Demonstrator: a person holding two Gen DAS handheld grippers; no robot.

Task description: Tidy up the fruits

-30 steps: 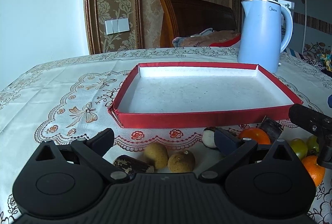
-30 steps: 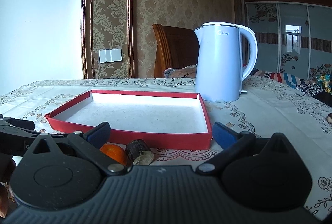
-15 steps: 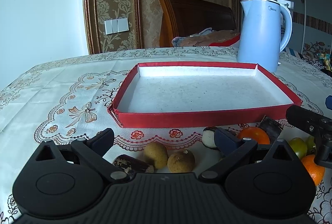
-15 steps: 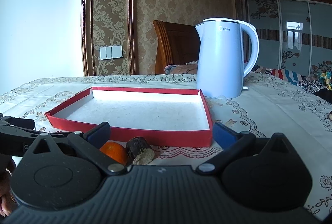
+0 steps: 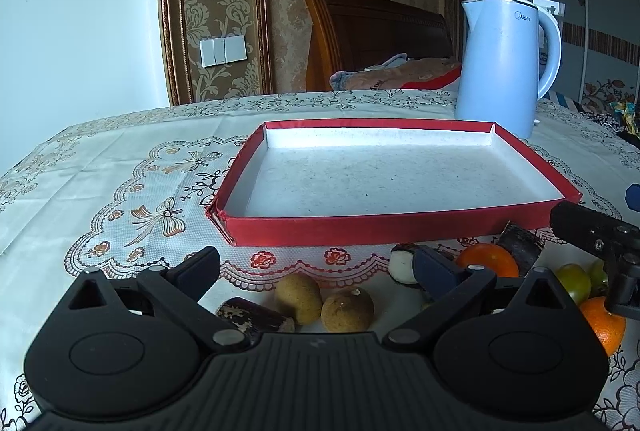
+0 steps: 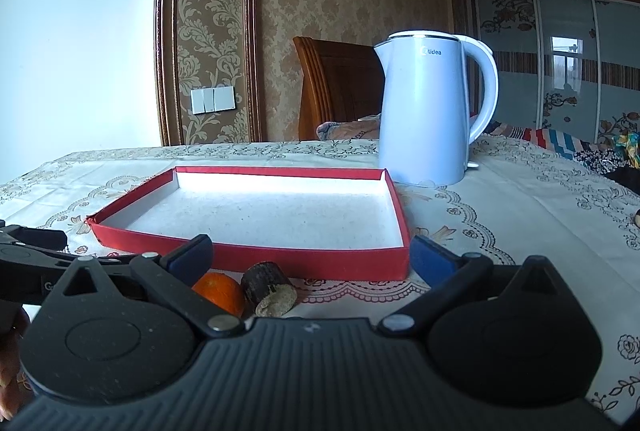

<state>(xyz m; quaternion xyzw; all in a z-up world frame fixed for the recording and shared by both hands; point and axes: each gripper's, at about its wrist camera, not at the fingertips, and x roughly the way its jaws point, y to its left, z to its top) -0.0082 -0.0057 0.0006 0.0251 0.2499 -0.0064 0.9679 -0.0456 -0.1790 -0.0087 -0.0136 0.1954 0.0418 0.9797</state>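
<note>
Hovering: both grippers hang low over the tablecloth (image 5: 100, 167), in front of the tray.
Left gripper (image 5: 316, 267): jaws spread wide, gripping nothing; 2 brown fruits (image 5: 298, 292) lie on the cloth between its fingers, touching each other.
Right gripper (image 6: 310, 255): jaws also spread wide, nothing held; an orange (image 6: 220, 291) and a dark cane stub (image 6: 269, 287) lie just ahead of it, nearer its left finger.
Tray (image 5: 360, 225): red rim, white floor, flat on the cloth, no fruit inside.
Fruit row: all of it sits on the cloth along the tray's near wall.
Dark stick (image 5: 252, 317): just left of the 2 brown fruits, partly hidden by the left gripper's body.
White-and-dark piece (image 5: 402, 265): behind the left gripper's right finger.
Far right in the left view: a second orange (image 5: 604, 323) and 2 green fruits (image 5: 576, 281), partly covered by the right gripper.
Kettle (image 6: 428, 111): pale blue, upright, beyond the tray's far right corner.
Behind: wooden chair back (image 5: 372, 35), patterned wall, switch plate (image 5: 222, 49).
</note>
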